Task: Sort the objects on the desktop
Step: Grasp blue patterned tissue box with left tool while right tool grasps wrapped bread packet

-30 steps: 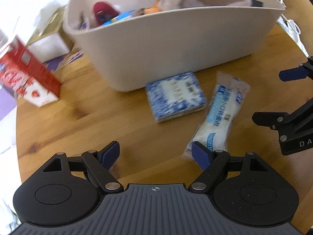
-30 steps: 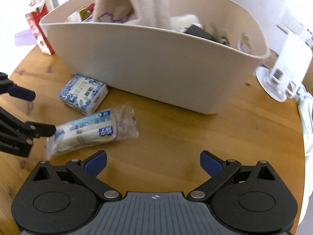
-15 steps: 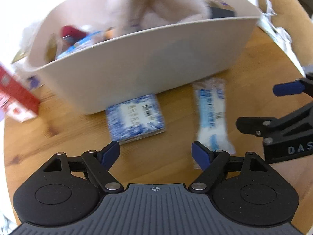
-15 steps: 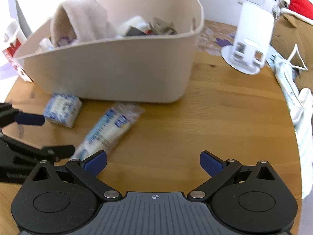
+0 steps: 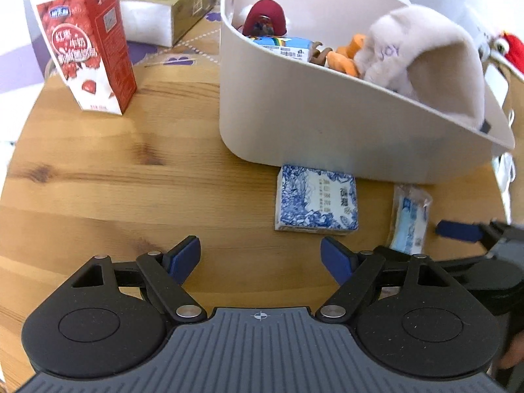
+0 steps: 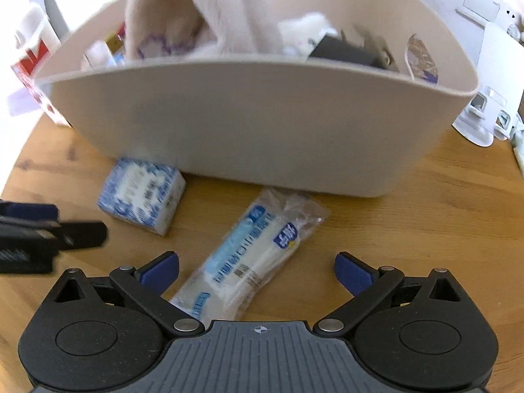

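Note:
A blue-and-white tissue pack (image 5: 316,203) lies on the wooden table (image 5: 131,183) against the beige bin (image 5: 327,124); it also shows in the right wrist view (image 6: 141,196). A clear plastic packet (image 6: 252,258) with blue print lies in front of the bin (image 6: 262,124), between my right gripper's open jaws. My right gripper (image 6: 257,270) is open and low over it. My left gripper (image 5: 260,255) is open and empty, just short of the tissue pack. The packet (image 5: 411,221) shows at the right in the left wrist view.
A red milk carton (image 5: 88,42) and a tissue box (image 5: 167,9) stand at the back left. The bin holds a pink plush cloth (image 5: 425,52), a red item and several small things. A white stand (image 6: 484,118) sits at the right.
My left gripper has swung left and drawn back, bringing the milk carton into view. My right gripper has moved in over the plastic packet, which now lies between its jaws.

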Demonstrator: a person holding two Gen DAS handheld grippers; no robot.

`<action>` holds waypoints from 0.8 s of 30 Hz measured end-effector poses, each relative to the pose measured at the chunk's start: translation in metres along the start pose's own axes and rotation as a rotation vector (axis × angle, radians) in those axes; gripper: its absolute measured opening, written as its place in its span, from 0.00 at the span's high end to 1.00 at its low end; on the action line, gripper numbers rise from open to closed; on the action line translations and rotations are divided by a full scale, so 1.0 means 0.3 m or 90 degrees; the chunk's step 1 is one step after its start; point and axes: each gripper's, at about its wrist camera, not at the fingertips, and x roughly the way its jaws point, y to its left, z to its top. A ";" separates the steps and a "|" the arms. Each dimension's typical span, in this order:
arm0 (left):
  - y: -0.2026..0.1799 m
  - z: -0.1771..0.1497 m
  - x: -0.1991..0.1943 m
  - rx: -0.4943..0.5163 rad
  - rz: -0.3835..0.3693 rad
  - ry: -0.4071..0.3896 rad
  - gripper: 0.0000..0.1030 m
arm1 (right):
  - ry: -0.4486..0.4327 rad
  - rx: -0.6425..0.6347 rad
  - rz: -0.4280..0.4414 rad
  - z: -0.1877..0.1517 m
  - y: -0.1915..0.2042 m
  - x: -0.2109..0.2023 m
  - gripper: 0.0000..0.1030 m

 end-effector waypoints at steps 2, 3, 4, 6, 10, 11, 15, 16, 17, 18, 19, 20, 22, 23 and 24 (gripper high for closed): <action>-0.013 0.006 0.001 0.000 -0.013 0.000 0.20 | -0.002 0.000 -0.015 -0.003 -0.005 0.002 0.00; -0.025 0.011 0.004 0.007 -0.016 -0.003 0.20 | -0.002 0.002 -0.019 -0.005 -0.012 0.001 0.00; -0.035 0.020 0.015 0.016 -0.017 -0.004 0.20 | -0.002 0.006 -0.023 -0.006 -0.021 -0.001 0.00; -0.073 0.026 0.025 0.033 -0.006 -0.006 0.20 | -0.002 0.015 -0.036 -0.009 -0.046 -0.003 0.00; -0.120 0.036 0.072 0.045 -0.004 0.005 0.20 | -0.016 0.008 -0.056 -0.020 -0.092 -0.008 0.00; -0.130 0.036 0.081 0.043 -0.002 0.009 0.20 | -0.020 0.002 -0.055 -0.024 -0.098 -0.010 0.00; -0.174 0.043 0.111 0.058 0.032 0.003 0.19 | -0.043 -0.006 -0.055 -0.044 -0.113 -0.019 0.00; -0.188 0.043 0.119 0.072 0.050 -0.001 0.17 | -0.044 -0.004 -0.052 -0.048 -0.117 -0.020 0.00; -0.200 0.042 0.128 0.086 0.065 -0.001 0.16 | -0.045 0.002 -0.049 -0.051 -0.121 -0.021 0.00; -0.212 0.042 0.136 0.101 0.082 -0.001 0.15 | -0.046 0.009 -0.046 -0.054 -0.126 -0.022 0.00; -0.223 0.039 0.143 0.114 0.098 -0.002 0.12 | -0.049 0.008 -0.047 -0.058 -0.126 -0.024 0.00; -0.223 0.039 0.145 0.110 0.096 -0.003 0.11 | -0.050 0.007 -0.047 -0.060 -0.126 -0.026 0.00; -0.222 0.038 0.145 0.109 0.094 -0.006 0.11 | -0.051 0.005 -0.046 -0.070 -0.136 -0.034 0.00; -0.222 0.036 0.144 0.113 0.094 -0.008 0.11 | -0.051 0.005 -0.046 -0.076 -0.139 -0.037 0.00; -0.222 0.033 0.142 0.121 0.093 -0.011 0.12 | -0.052 0.004 -0.045 -0.088 -0.141 -0.039 0.02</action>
